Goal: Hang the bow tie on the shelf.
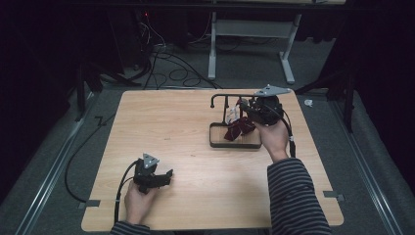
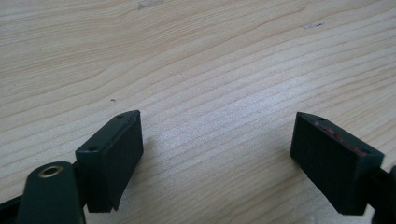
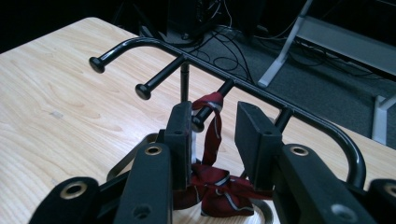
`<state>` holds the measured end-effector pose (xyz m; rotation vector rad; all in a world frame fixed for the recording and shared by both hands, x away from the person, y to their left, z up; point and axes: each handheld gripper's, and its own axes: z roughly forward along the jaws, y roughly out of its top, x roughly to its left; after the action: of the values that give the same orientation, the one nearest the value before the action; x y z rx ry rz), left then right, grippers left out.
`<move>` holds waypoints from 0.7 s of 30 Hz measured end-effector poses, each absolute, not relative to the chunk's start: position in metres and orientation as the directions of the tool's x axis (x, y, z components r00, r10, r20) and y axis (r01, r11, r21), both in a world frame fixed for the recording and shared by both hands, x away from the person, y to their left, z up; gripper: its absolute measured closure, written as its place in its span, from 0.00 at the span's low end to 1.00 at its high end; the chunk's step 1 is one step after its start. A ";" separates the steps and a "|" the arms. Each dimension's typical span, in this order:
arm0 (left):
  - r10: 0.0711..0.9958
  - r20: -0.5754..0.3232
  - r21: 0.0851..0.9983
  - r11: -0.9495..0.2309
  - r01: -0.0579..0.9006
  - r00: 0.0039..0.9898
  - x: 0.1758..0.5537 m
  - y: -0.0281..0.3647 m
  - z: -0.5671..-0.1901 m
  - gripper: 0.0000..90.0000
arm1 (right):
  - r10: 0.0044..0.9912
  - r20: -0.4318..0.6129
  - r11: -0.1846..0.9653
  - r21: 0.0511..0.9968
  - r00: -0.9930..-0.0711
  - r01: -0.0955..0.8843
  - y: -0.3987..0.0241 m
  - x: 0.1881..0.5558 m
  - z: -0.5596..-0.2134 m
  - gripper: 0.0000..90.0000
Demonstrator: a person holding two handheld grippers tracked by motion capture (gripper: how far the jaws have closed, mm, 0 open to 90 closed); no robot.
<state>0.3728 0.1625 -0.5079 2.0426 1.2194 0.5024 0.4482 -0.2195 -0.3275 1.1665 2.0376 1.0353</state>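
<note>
Light wooden worktop [image 1: 195, 147] on grey carpet, dark room, cables [image 1: 171, 68] and white table legs [image 1: 213, 49] behind. Near right far corner, black rack [image 3: 224, 74] with pegs over tray [image 1: 235, 142]; dark red striped tie [image 3: 212, 140] hung on one peg. Right gripper [image 3: 214, 135] spread around tie. Left gripper [image 2: 217, 149] near front left edge, spread wide over bare wood

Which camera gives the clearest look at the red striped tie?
The right gripper view: the red striped tie hangs from a rack peg, stripes visible. In the high view it is a small dark red bundle. The left gripper view faces the table.
</note>
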 end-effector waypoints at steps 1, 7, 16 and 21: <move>0.876 -0.022 0.730 -0.316 0.606 0.483 0.373 0.163 -0.508 0.20 | 0.883 -0.095 0.321 0.837 -0.459 0.444 -0.219 0.448 -0.327 0.75; 0.876 -0.021 0.731 -0.315 0.605 0.482 0.373 0.162 -0.508 0.20 | 0.881 -0.066 0.302 0.841 -0.468 0.449 -0.224 0.442 -0.329 0.74; 0.876 -0.021 0.731 -0.315 0.605 0.482 0.373 0.162 -0.508 0.20 | 0.880 -0.048 0.288 0.845 -0.472 0.451 -0.229 0.436 -0.331 0.72; 0.875 -0.022 0.730 -0.316 0.606 0.483 0.373 0.163 -0.508 0.20 | 0.880 -0.042 0.284 0.845 -0.474 0.452 -0.231 0.434 -0.332 0.72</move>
<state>0.3728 0.1625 -0.5079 2.0428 1.2193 0.5022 0.4338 -0.2305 -0.3322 1.1899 2.0459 1.0953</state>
